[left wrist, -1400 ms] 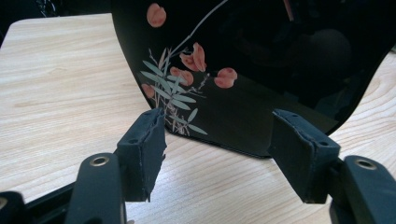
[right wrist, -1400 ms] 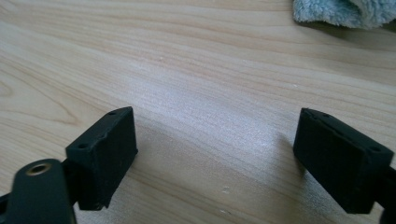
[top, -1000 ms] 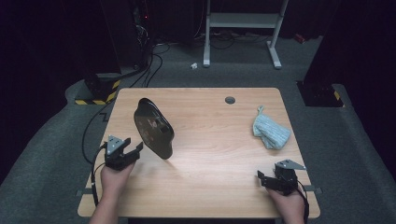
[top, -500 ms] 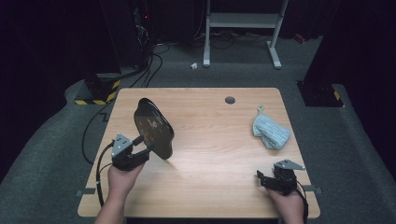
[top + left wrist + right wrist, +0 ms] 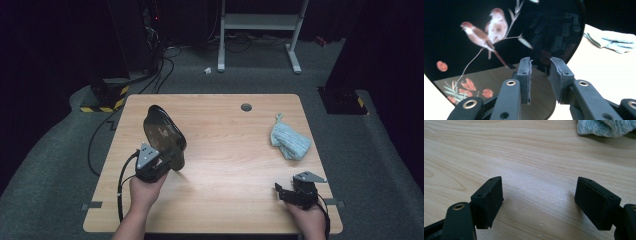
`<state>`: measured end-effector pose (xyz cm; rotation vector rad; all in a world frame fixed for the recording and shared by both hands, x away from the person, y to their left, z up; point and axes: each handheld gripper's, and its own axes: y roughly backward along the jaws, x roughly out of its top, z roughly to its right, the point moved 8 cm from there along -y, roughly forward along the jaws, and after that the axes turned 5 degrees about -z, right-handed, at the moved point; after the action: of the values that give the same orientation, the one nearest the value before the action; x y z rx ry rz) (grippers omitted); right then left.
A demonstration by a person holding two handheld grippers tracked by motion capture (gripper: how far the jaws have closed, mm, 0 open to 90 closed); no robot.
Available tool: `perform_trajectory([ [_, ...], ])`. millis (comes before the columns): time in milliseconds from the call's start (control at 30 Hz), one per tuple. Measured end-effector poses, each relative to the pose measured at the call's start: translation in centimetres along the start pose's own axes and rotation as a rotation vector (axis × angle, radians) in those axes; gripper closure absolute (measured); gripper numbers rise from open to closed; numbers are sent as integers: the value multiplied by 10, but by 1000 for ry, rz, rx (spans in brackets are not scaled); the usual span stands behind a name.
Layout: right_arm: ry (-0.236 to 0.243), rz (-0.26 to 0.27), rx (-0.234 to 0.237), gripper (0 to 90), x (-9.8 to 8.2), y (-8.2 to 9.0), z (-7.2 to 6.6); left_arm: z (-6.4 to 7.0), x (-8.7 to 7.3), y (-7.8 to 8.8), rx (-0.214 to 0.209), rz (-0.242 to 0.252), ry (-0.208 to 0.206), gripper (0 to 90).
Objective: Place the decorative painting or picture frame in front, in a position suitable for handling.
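Note:
A glossy black oval plate [image 5: 162, 132] painted with birds on a branch stands on edge, leaning, on the left half of the wooden table [image 5: 225, 150]. My left gripper [image 5: 170, 162] is right at its lower end. In the left gripper view the painted face [image 5: 499, 37] is close ahead and my left gripper [image 5: 540, 75] has just been closing its jaws; a narrow gap remains and the pads press on nothing that I can see. My right gripper [image 5: 280, 190] rests near the front right edge, and in its own view it [image 5: 544, 197] stands open over bare wood.
A crumpled pale blue cloth [image 5: 290, 140] lies at the right side of the table, also visible as the cloth [image 5: 614, 41] and the cloth [image 5: 604, 126]. A round cable hole [image 5: 246, 107] sits near the far edge. Dark floor with cables and a white stand lies beyond.
My left hand has moved in from the left front up to the plate's lower end, and its jaws have narrowed. The plate, cloth and right hand have stayed put.

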<state>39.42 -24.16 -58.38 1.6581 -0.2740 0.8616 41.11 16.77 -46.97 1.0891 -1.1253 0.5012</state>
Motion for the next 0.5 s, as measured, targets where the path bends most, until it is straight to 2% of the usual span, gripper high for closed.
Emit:
perform_trajectory([
  [200,5,-1,3,225,0,0,-1,7,0,-5,-9,3,-14,735],
  [500,14,-3,-5,234,0,0,-1,11,-1,-10,-28,31,-6,708],
])
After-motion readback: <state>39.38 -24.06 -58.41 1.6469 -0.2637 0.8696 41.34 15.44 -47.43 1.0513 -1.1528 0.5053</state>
